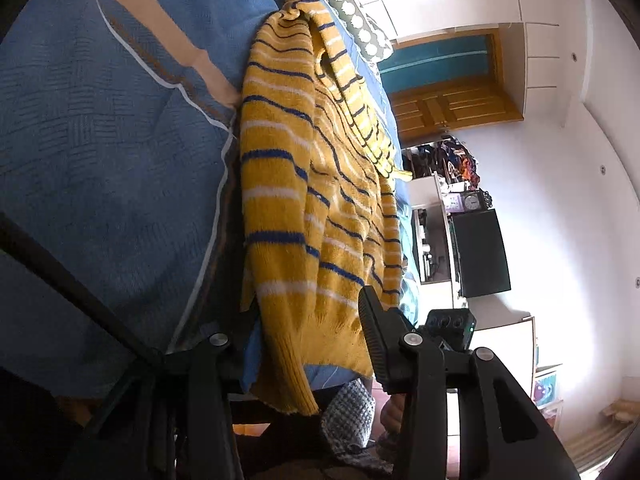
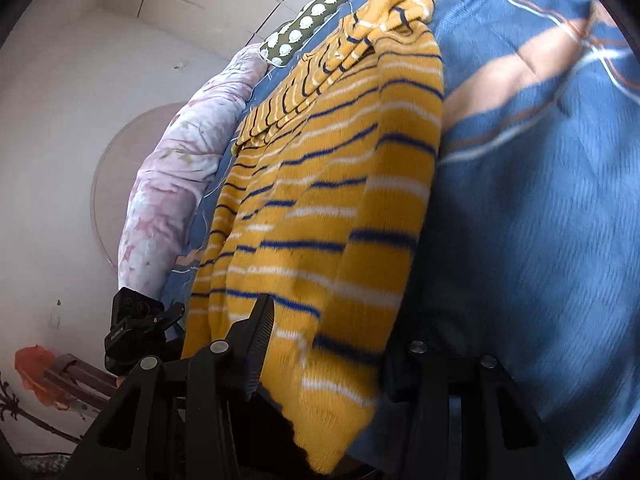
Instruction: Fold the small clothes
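Observation:
A yellow knitted sweater (image 1: pixel 288 160) (image 2: pixel 340 160) with blue and white stripes lies lengthwise on a blue bedspread (image 1: pixel 100 140) (image 2: pixel 540 240). A sleeve is folded over its upper part. The ribbed hem hangs over the bed's near edge. My left gripper (image 1: pixel 304 312) is shut on one side of the hem: its right finger (image 1: pixel 372 328) presses the cloth, and its left finger is hidden behind the knit. My right gripper (image 2: pixel 332 320) is shut on the other side: its left finger (image 2: pixel 260 328) bears on the sweater, and its right finger is covered by it.
A green pillow (image 1: pixel 348 0) (image 2: pixel 316 12) with white dots lies at the head of the bed, and a pink floral quilt (image 2: pixel 180 168) lies along its far side. Beyond the bed stand a wooden door (image 1: pixel 452 108) and a shelf with a dark screen (image 1: pixel 480 252). Checked cloth (image 1: pixel 348 412) shows below the hem.

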The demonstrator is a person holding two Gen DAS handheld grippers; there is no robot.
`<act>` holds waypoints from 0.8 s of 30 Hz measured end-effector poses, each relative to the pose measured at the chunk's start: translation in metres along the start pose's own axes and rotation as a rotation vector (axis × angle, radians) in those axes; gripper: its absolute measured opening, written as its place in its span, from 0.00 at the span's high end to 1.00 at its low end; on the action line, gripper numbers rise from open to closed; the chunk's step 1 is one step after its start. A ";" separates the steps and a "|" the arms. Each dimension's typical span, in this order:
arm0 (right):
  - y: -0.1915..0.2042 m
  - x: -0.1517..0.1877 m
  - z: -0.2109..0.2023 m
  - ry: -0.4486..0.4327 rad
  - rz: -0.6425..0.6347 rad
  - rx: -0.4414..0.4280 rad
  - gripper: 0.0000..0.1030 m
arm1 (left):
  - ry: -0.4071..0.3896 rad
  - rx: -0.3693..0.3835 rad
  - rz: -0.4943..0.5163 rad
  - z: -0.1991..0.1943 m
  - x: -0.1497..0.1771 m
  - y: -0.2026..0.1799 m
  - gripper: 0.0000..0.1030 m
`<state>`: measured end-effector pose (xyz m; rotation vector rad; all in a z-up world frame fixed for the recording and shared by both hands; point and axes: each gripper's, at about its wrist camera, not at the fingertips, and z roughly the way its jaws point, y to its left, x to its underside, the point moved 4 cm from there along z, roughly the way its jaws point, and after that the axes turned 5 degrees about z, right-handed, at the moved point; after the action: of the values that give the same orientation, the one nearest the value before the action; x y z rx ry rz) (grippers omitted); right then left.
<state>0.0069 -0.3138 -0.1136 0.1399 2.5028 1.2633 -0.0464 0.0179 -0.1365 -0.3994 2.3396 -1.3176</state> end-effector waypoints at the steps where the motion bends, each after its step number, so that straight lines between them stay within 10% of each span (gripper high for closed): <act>1: -0.001 0.002 -0.001 -0.004 0.000 0.002 0.52 | -0.004 0.001 0.002 -0.001 0.004 -0.002 0.51; 14: 0.001 0.013 -0.006 -0.028 -0.017 0.026 0.53 | 0.007 -0.046 0.070 0.017 0.006 -0.019 0.44; 21: 0.010 0.027 -0.005 -0.040 -0.081 0.115 0.53 | -0.003 -0.142 0.029 0.015 0.006 0.000 0.94; 24: 0.010 0.029 -0.005 -0.051 -0.108 0.182 0.72 | -0.035 -0.166 -0.009 0.003 0.003 0.008 0.94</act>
<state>-0.0224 -0.3049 -0.1096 0.0782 2.5413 0.9774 -0.0478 0.0183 -0.1451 -0.4800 2.4279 -1.1149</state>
